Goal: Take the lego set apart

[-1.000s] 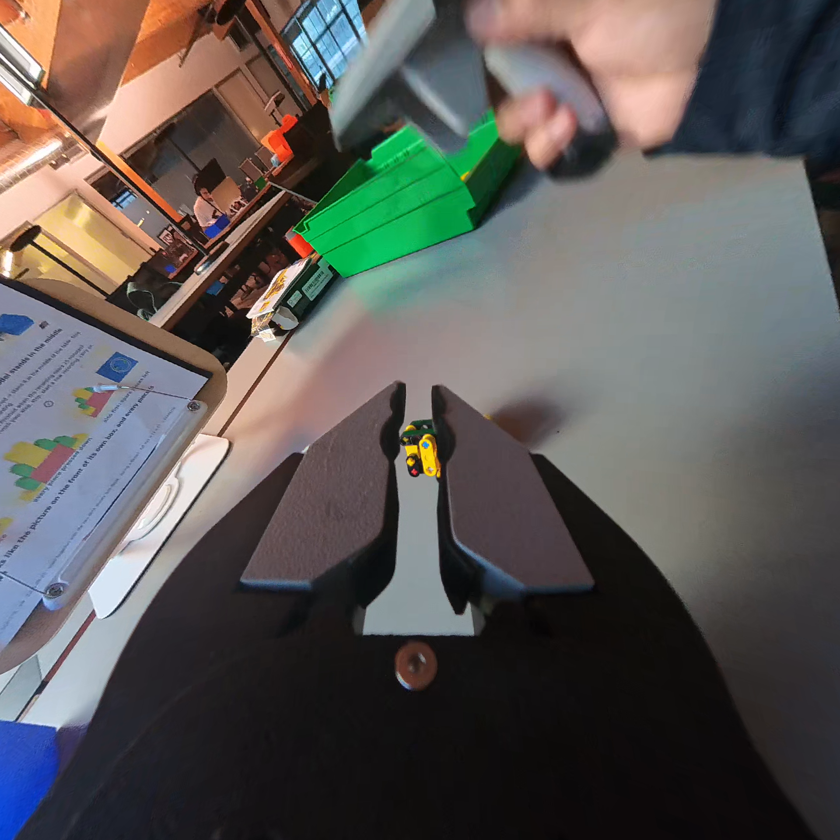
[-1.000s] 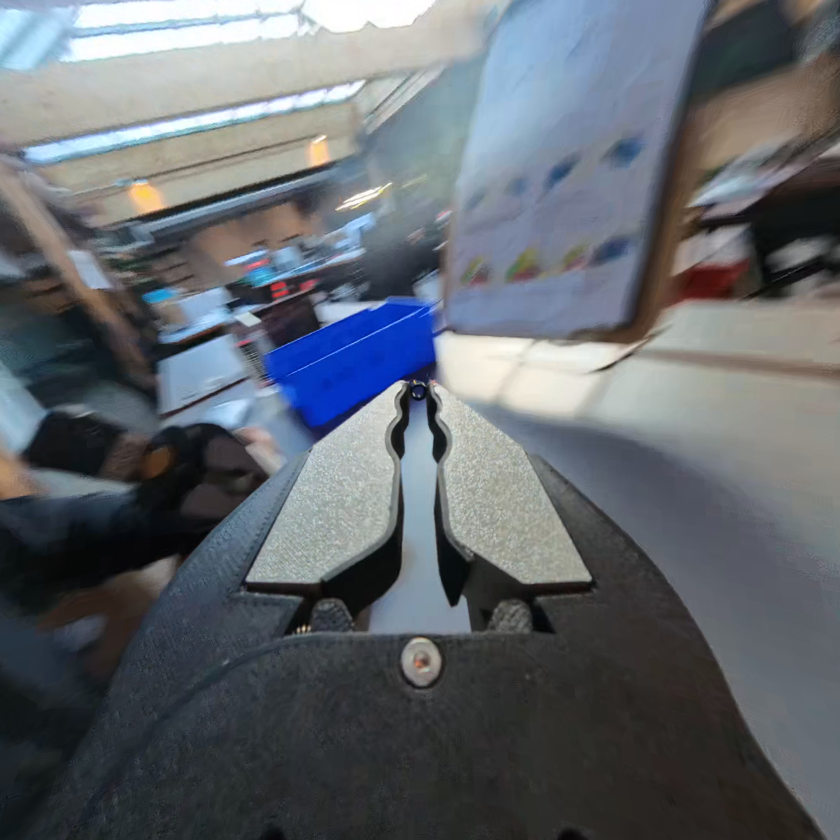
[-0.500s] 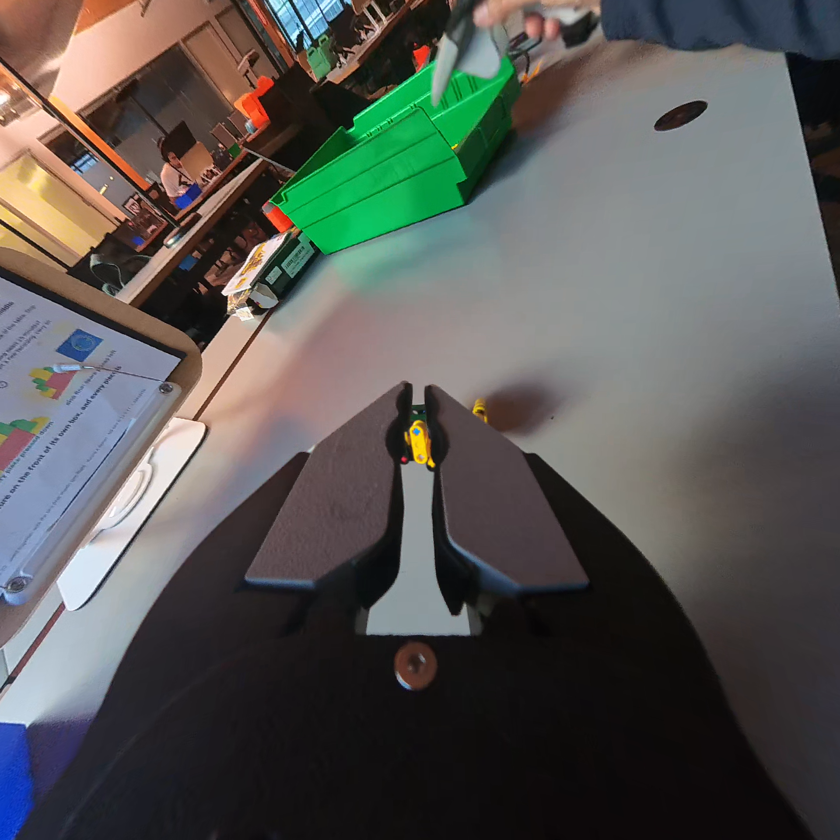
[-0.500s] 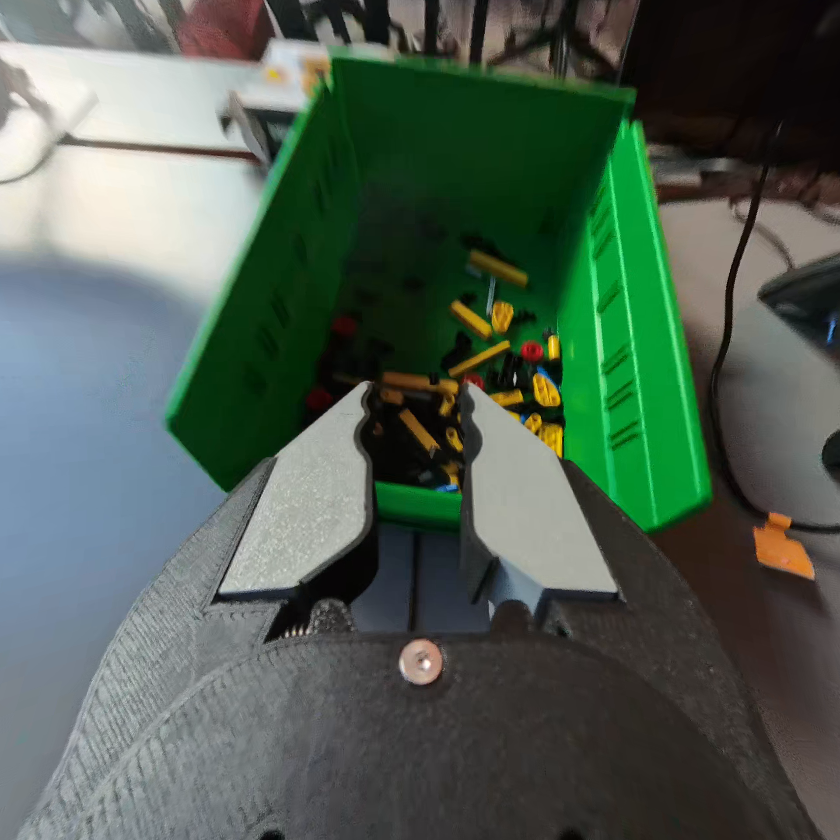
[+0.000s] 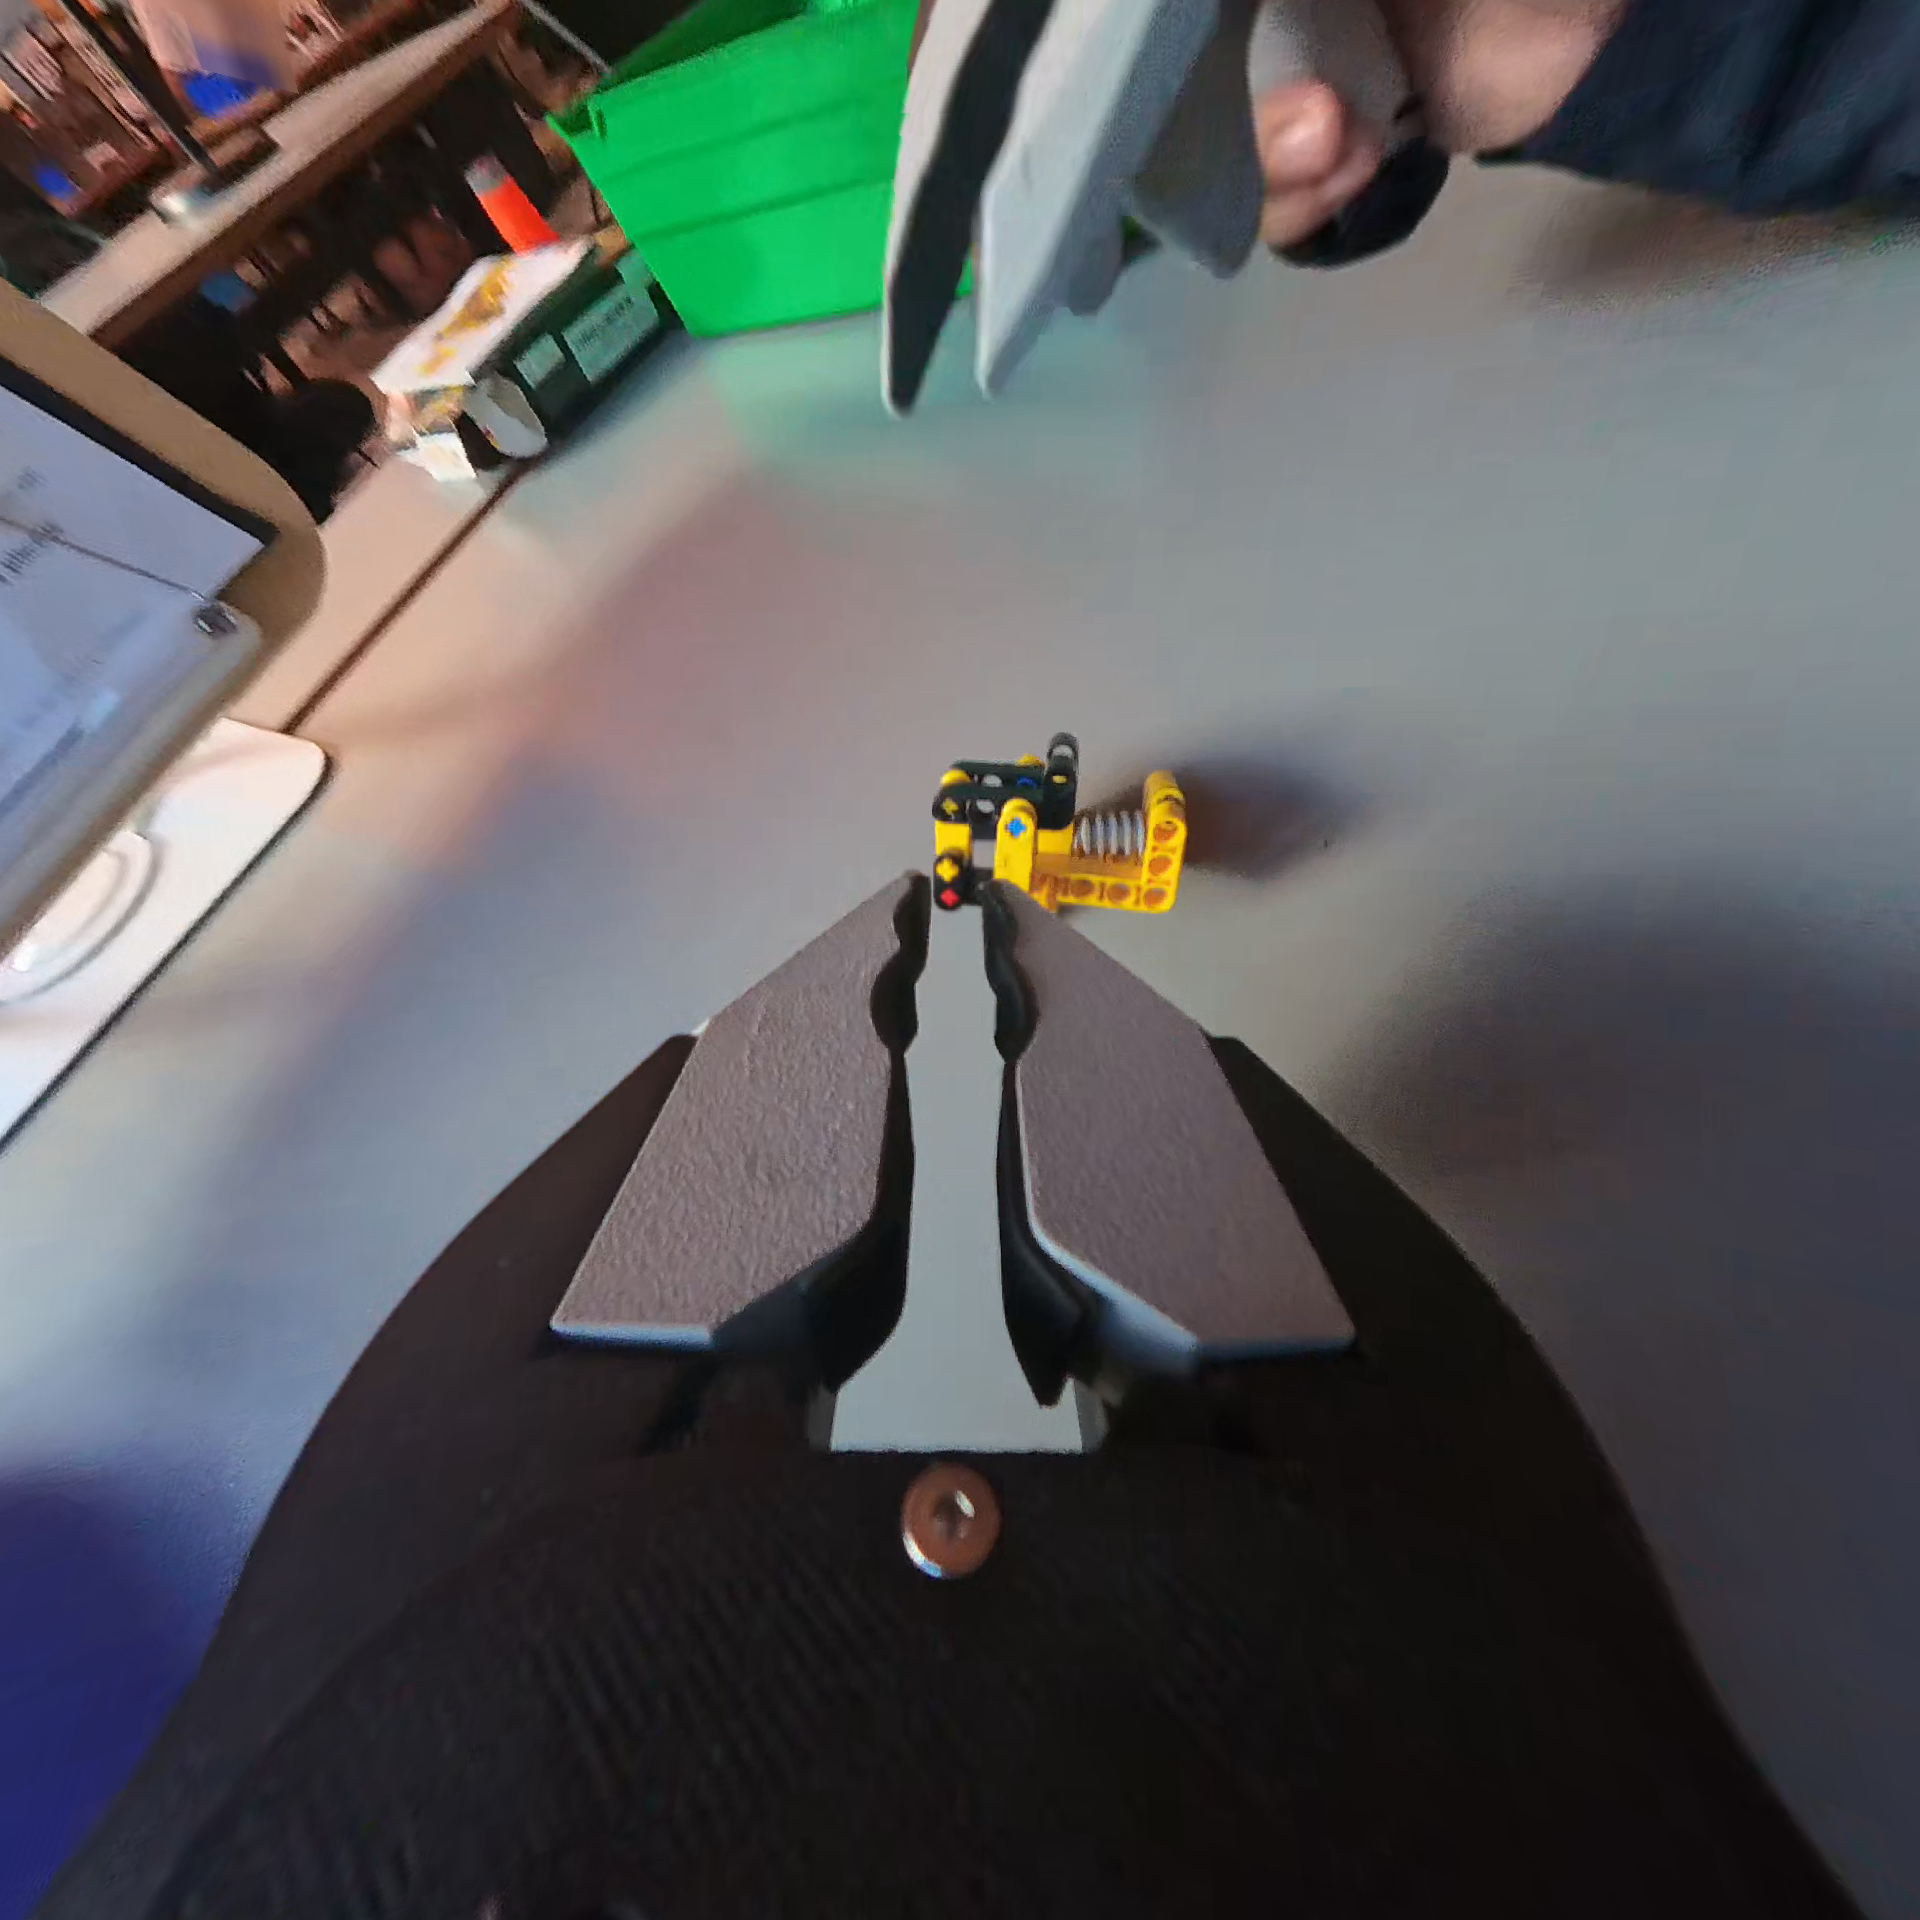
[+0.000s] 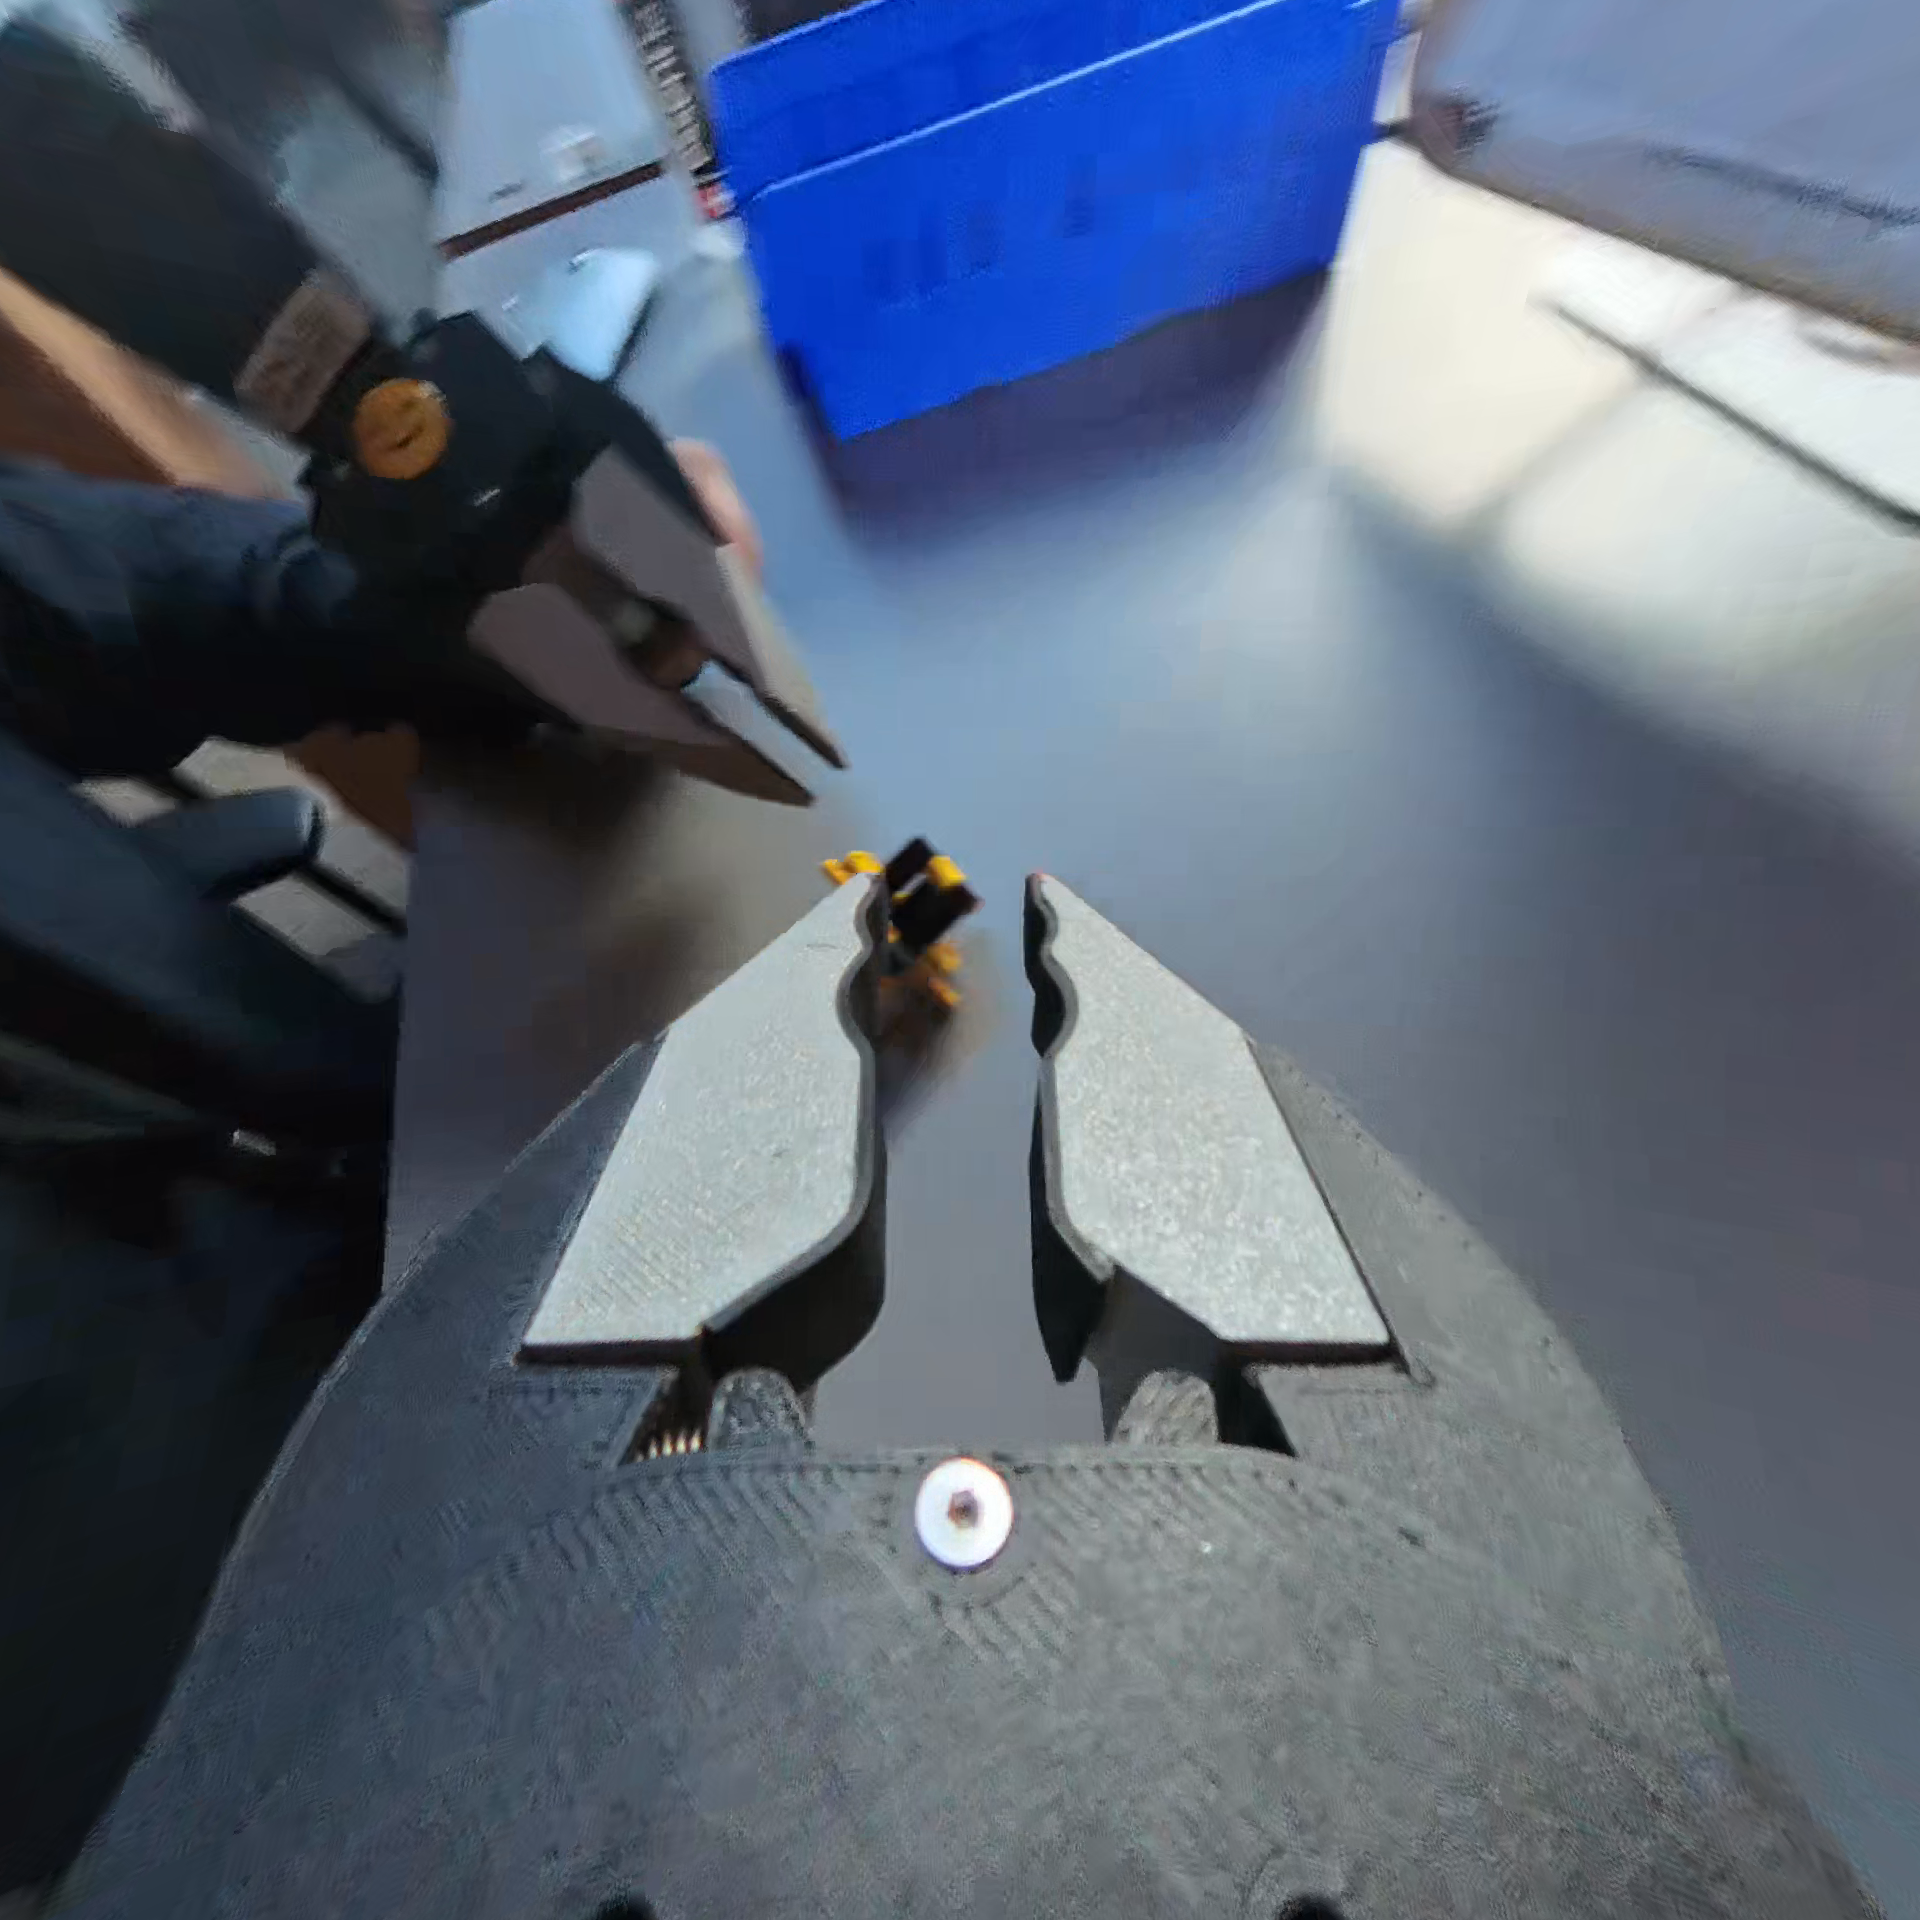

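The small yellow and black lego set (image 5: 1049, 831), with a grey spring on its right side, rests on the grey table (image 5: 1455, 623). My left gripper (image 5: 954, 902) is low over the table with its jaws a narrow gap apart. Its tips sit just short of the set's near end and nothing is held between them. My right gripper (image 6: 951, 894) is open and empty, angled down at the set (image 6: 920, 914), which lies by its left fingertip. In the left wrist view the right gripper (image 5: 940, 384) hangs above and behind the set, held by a hand.
A green bin (image 5: 748, 156) stands at the far edge of the table. A blue bin (image 6: 1039, 208) stands beyond the set in the right wrist view. An instruction board on a white stand (image 5: 125, 644) is at the left, and a small box (image 5: 499, 322) lies beside the green bin. My hands' fingertips stand some 9 cm from each other.
My right gripper has swung from over the green bin back to above the set, still open. The set was between my left fingertips and now sits just beyond them.
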The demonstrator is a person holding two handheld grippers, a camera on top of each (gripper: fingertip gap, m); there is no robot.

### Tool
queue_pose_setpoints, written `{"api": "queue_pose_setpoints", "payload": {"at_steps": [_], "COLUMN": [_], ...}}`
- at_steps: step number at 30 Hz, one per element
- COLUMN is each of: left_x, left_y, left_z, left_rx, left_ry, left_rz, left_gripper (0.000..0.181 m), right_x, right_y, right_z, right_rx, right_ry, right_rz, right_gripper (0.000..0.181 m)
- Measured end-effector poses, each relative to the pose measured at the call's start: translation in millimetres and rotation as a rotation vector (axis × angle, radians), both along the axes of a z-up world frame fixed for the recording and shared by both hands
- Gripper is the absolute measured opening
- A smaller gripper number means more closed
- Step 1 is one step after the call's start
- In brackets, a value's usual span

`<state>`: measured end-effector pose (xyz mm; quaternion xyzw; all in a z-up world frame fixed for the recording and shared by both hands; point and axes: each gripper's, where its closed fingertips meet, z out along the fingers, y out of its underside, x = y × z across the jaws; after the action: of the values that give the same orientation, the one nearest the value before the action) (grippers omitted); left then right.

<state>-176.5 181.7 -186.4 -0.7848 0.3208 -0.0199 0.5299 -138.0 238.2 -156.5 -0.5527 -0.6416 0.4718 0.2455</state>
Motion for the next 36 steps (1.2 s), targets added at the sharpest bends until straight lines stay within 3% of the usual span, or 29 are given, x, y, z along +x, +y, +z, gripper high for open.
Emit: {"api": "queue_pose_setpoints", "payload": {"at_steps": [3, 6, 13, 19, 23, 31, 36], "left_x": [1, 5, 18, 19, 17, 14, 12], "left_y": [0, 2, 9, 14, 12, 10, 7], "left_z": [-14, -12, -11, -16, -14, -14, -7], "left_rx": [-0.07, -0.065, -0.161, -0.206, -0.155, -0.14, -0.034], "left_ry": [-0.004, -0.028, -0.161, -0.168, -0.116, -0.094, -0.033], "left_rz": [-0.017, -0.041, -0.122, -0.129, -0.138, -0.121, -0.095], "left_gripper": [0.008, 0.009, 0.01, 0.006, 0.006, 0.005, 0.005], "right_x": [-12, -12, -18, -21, -25, -31, -32], "right_y": [-36, -44, -45, -43, -47, -45, -47], "right_z": [-25, -44, -44, -47, -42, -47, -47], "right_rx": [0.029, 0.14, 0.217, 0.277, 0.385, 0.789, 0.808], "right_ry": [-0.056, -0.09, -0.031, -0.022, 0.019, -0.019, -0.033], "right_rz": [0.179, 0.23, 0.184, 0.148, 0.144, 0.076, 0.048], "right_gripper": [0.022, 0.015, 0.018, 0.013, 0.028, 0.016, 0.011]}}
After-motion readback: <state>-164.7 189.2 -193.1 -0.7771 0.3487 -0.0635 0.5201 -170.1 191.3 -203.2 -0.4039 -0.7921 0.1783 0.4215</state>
